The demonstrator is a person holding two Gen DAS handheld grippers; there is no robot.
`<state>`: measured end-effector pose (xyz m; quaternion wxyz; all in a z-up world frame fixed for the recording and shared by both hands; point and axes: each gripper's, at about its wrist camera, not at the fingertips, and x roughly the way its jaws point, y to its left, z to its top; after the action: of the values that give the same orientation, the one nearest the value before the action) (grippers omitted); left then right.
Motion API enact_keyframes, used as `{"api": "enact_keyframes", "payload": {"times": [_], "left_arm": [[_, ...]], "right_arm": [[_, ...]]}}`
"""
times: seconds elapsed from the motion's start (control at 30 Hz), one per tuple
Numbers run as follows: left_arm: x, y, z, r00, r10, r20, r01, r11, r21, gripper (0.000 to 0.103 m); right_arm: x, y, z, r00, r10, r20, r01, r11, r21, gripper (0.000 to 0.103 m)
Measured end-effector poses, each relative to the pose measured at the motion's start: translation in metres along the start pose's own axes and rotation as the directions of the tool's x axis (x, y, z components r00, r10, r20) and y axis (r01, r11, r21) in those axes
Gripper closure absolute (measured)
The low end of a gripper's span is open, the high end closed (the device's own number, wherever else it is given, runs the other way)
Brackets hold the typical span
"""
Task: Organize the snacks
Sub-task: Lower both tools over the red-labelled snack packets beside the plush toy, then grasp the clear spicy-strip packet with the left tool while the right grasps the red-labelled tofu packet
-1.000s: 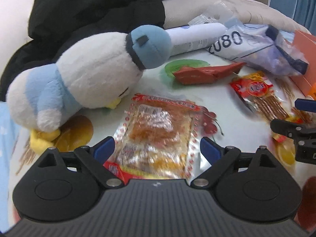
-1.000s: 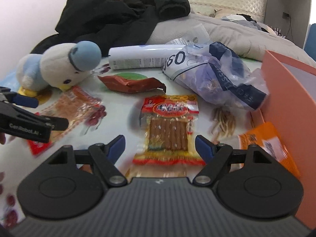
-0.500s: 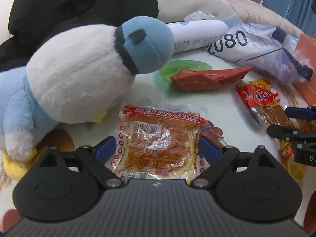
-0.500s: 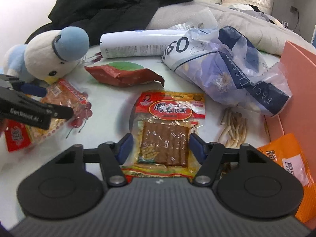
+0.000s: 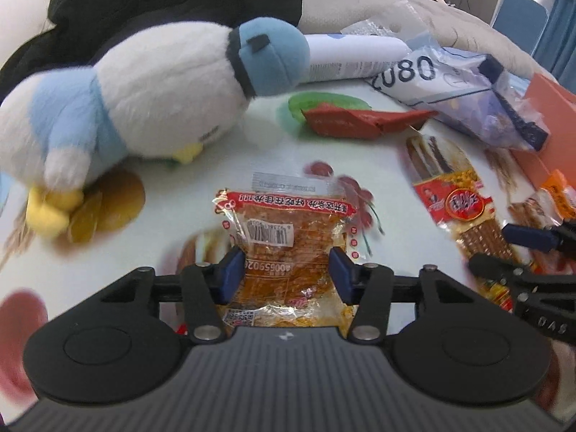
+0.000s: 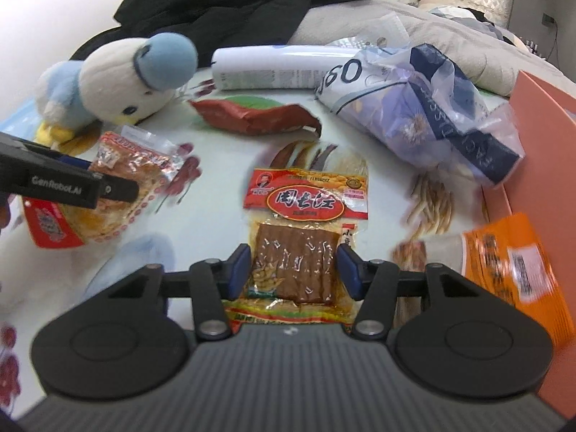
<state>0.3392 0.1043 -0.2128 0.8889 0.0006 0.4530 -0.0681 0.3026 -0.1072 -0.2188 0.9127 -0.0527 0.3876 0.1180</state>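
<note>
An orange spicy snack packet lies on the fruit-print tablecloth. My left gripper is closing on its near end, and both blue pads press its crumpled sides. The right wrist view shows the same packet at the left gripper. A red-labelled dried tofu packet sits between the closing jaws of my right gripper, with the pads against its edges. A dark red packet lies further back, and an orange packet lies at the right.
A white and blue plush bird lies just left of the left gripper. Behind are a white tube, a printed plastic bag and a black jacket. An orange box wall stands at the right edge.
Both grippers narrowed onto their packets. The left one went from wide open to pinching the orange packet, which crumpled. The right one's pads moved in against the tofu packet.
</note>
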Motion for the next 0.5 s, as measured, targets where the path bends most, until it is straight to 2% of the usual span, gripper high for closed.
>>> {"api": "enact_keyframes", "payload": {"times": [0.1, 0.23, 0.5], "left_arm": [[-0.007, -0.006, -0.008, 1.000, 0.012, -0.013, -0.012, 1.000, 0.012, 0.048], [-0.020, -0.011, -0.018, 0.999, 0.005, -0.032, -0.005, 1.000, -0.017, 0.051], [-0.051, -0.034, -0.054, 0.999, -0.006, -0.051, 0.005, 1.000, -0.022, 0.053]], "right_arm": [[-0.012, 0.005, -0.010, 1.000, -0.008, -0.008, 0.008, 1.000, -0.007, 0.048], [-0.030, 0.008, -0.023, 1.000, -0.009, -0.023, 0.009, 1.000, 0.006, 0.049], [-0.070, 0.017, -0.053, 0.999, -0.018, -0.034, 0.018, 1.000, 0.007, 0.050]]}}
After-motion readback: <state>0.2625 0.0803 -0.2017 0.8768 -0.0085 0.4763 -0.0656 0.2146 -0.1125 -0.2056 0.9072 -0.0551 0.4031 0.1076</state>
